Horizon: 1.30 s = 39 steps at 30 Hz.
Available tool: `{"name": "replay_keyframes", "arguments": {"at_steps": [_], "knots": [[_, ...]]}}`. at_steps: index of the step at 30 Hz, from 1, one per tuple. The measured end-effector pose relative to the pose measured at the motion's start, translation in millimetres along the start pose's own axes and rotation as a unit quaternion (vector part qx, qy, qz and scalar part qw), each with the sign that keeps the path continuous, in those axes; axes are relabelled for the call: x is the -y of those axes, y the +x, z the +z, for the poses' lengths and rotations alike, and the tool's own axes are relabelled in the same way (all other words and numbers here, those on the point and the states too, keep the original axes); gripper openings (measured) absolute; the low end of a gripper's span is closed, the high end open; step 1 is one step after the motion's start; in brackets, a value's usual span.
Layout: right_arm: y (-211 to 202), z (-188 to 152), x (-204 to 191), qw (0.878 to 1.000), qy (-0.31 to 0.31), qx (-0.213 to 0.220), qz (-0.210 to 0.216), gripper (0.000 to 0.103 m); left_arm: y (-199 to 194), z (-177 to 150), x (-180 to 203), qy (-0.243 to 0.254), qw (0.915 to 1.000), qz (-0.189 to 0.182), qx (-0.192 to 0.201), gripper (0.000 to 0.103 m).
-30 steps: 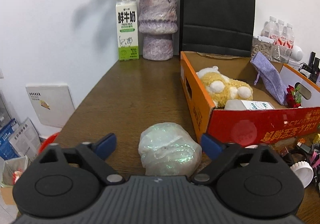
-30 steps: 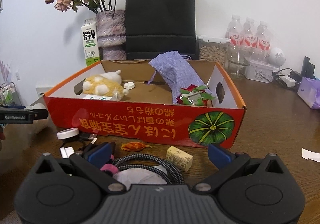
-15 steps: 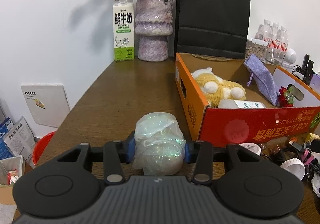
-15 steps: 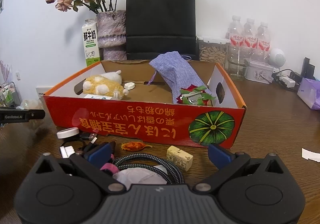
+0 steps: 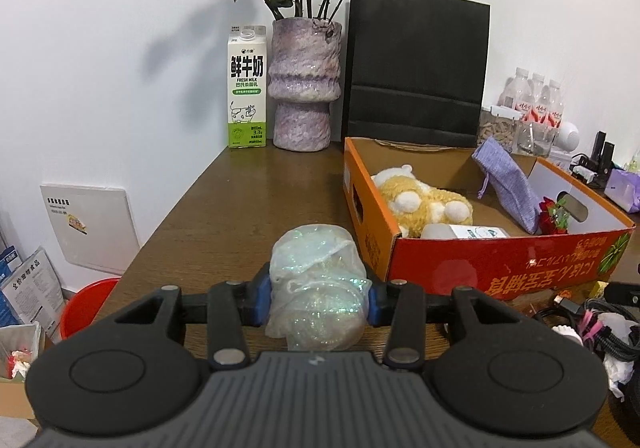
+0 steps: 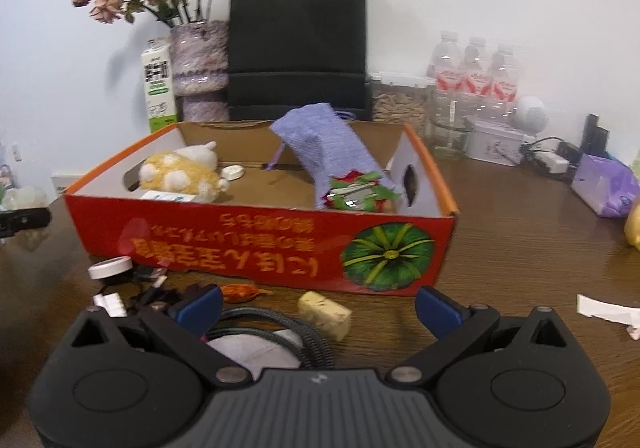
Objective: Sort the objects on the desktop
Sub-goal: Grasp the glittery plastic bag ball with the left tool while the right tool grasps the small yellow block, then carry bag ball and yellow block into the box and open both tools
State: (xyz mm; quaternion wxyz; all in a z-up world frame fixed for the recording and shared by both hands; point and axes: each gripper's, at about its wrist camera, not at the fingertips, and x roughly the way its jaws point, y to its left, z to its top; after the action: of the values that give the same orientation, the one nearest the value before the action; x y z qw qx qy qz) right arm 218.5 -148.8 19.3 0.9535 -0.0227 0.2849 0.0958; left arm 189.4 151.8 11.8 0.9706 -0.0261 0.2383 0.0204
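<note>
While the wooden table [image 5: 256,192] carries the red cardboard box [image 5: 500,268], we've got the left gripper [image 5: 318,294] clamped on the iridescent pouch [image 5: 316,288], left of the box's near corner. Our right gripper [image 6: 318,306] sits spread wide, gripping nothing, over the braided cable [image 6: 280,328] and cream block [image 6: 325,314].

Milk carton [image 5: 247,87] beside vase [image 5: 305,84] — black bag [image 5: 416,66].
</note>
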Motion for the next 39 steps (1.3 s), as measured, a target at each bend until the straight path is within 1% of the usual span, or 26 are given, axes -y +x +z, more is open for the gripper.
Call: {"name": "replay_keyframes", "arguments": {"at_steps": [1,3,5,8,9,11,12,13,14,21,25,29,34,39], "knots": [[0,1,2,1.000,0.000,-0.001,-0.004,0.093,-1,0,0,0.000,1.0000,0.001,0.001,0.044],[2,3,5,1.000,-0.002,-0.010,-0.009,0.091,-3,0,0,0.001,1.0000,-0.001,0.004,0.044],[7,5,5,1.000,-0.007,-0.020,-0.008,0.082,-3,0,1,0.001,1.0000,-0.003,0.005,0.044],[15,5,4,0.999,-0.007,-0.038,0.001,0.066,-4,-1,0,0.001,1.0000,-0.004,0.006,0.044],[18,5,3,0.999,-0.007,-0.044,0.003,0.058,-5,-1,0,0.000,1.0000,-0.004,0.005,0.044],[20,4,2,0.999,-0.006,-0.049,0.010,0.051,-6,-1,0,-0.001,1.0000,-0.005,0.006,0.044],[21,4,2,0.999,-0.004,-0.049,0.014,0.043,-6,-1,0,-0.001,1.0000,-0.006,0.007,0.044],[20,3,2,0.999,-0.003,-0.048,0.018,0.033,-6,-1,-1,-0.002,0.9999,-0.007,0.007,0.044],[20,3,2,0.999,-0.001,-0.047,0.020,0.029,-7,-1,-1,-0.002,0.9999,-0.007,0.008,0.044],[14,1,5,0.999,0.009,-0.038,0.032,0.028,-9,-2,1,-0.002,0.9999,-0.007,0.012,0.044],[7,1,8,0.999,0.017,-0.026,0.037,0.028,-15,-2,2,-0.004,0.9997,0.001,0.024,0.044],[-3,6,10,0.999,0.020,-0.008,0.040,0.028,-25,1,8,-0.009,0.9993,0.000,0.037,0.044],[-18,16,12,0.999,0.019,0.020,0.044,0.028,-33,9,26,-0.005,0.9985,-0.018,0.051,0.044],[-30,33,11,0.997,0.013,0.050,0.052,0.028,-37,29,53,0.011,0.9968,-0.039,0.069,0.044]]}}
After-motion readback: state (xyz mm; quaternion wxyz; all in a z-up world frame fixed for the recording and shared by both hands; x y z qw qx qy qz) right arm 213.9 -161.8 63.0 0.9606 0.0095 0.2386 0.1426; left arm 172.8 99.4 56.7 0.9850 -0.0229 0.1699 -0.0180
